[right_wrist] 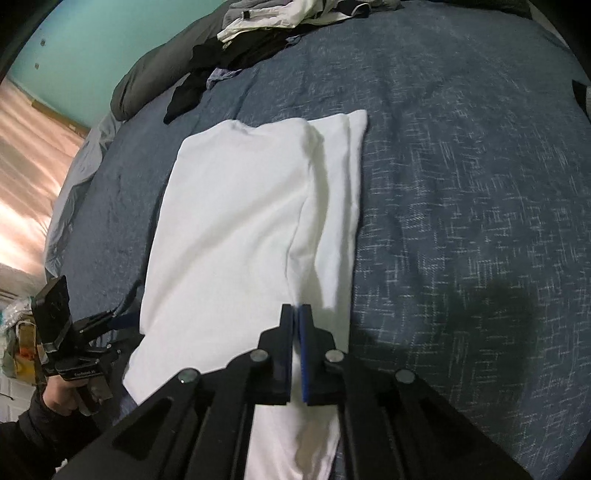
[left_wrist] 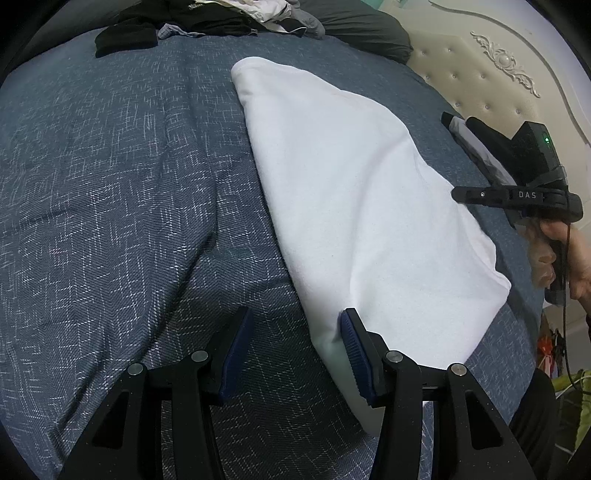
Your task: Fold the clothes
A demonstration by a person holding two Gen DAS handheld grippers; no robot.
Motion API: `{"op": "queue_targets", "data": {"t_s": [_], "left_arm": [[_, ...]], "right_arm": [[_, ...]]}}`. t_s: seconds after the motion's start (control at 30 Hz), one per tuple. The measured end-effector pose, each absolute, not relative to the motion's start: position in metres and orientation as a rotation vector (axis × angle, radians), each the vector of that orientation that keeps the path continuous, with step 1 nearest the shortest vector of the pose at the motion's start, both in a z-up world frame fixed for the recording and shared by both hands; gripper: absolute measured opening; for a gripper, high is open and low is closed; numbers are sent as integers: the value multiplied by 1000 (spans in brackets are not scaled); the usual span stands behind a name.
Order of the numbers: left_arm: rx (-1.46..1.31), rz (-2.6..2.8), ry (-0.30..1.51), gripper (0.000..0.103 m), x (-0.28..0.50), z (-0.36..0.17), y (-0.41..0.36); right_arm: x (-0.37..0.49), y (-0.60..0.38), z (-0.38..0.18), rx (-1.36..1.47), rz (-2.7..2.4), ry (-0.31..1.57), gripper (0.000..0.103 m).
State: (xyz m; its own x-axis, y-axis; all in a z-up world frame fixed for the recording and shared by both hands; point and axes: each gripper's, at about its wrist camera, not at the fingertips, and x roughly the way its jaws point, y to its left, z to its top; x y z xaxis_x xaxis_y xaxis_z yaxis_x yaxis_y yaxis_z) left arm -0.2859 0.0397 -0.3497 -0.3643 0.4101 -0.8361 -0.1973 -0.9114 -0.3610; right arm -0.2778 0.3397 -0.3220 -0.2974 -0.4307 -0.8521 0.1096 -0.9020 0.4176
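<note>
two views, and i take the left wrist one first. my left gripper point(left_wrist: 295, 325) has its fingers well apart, low over the blue bedspread point(left_wrist: 110, 184), the right-hand pad touching the near edge of the white garment point(left_wrist: 351, 192) without gripping it. the garment lies flat as a long narrow strip, so i judge at least one fold is in. across it the right gripper point(left_wrist: 491, 194) shows side-on in a hand point(left_wrist: 561, 258); from here i cannot tell how its fingers stand. a heap of clothes point(left_wrist: 221, 18) sits at the far end of the bed.

in the right wrist view the right gripper point(right_wrist: 295, 314) has its pads pressed together over the garment's point(right_wrist: 236, 221) right side. whether cloth is pinched between them i cannot make out. a lengthwise flap lies folded over along the right edge. the left gripper point(right_wrist: 107, 321) is at the garment's left edge, too small and dark to read.

as for progress: the sides look folded in, no crosswise fold shows, and the heap point(right_wrist: 258, 29) looks unfolded. the near end of the garment is cut off under my fingers.
</note>
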Motion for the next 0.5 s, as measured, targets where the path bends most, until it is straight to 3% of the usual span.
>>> {"op": "queue_targets", "data": {"t_s": [0.5], "left_arm": [[-1503,2311,-278,53,-301,-351,52]], "right_arm": [[-269,352,-316,1634,-2228,-533,5]]}}
